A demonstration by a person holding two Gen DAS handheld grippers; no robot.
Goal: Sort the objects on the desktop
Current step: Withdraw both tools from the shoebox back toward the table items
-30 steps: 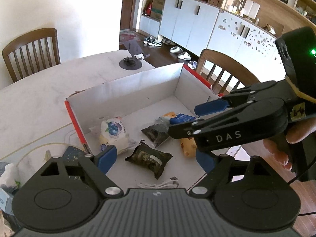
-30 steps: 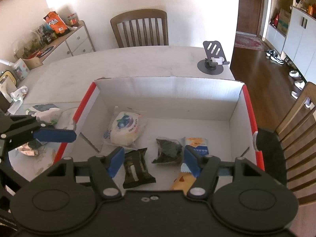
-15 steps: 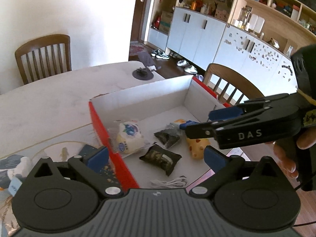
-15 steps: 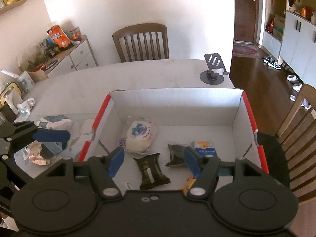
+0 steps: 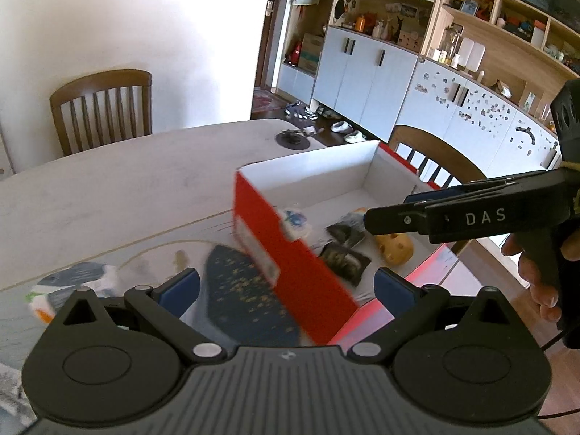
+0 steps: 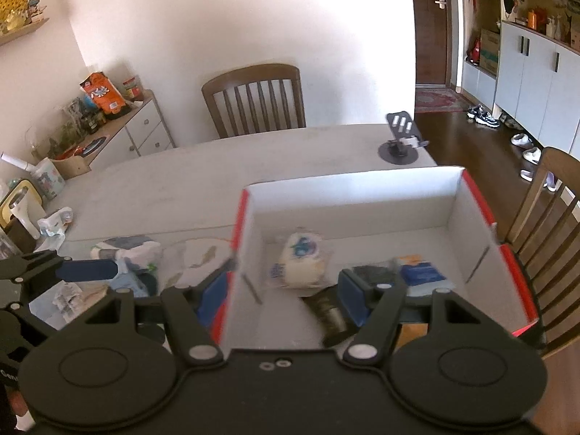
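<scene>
Red-edged cardboard box (image 5: 301,264) sits just ahead of my left gripper (image 5: 286,291), its near wall between my wide, empty fingers. A dark speckled packet (image 5: 246,297) lies on the table by my left finger, outside the box, and seems next to go in. My right gripper (image 6: 282,301) also spreads wide with nothing gripped, straddling the box's left wall. Closing carelessly, I could catch the wall and drag the box instead.
</scene>
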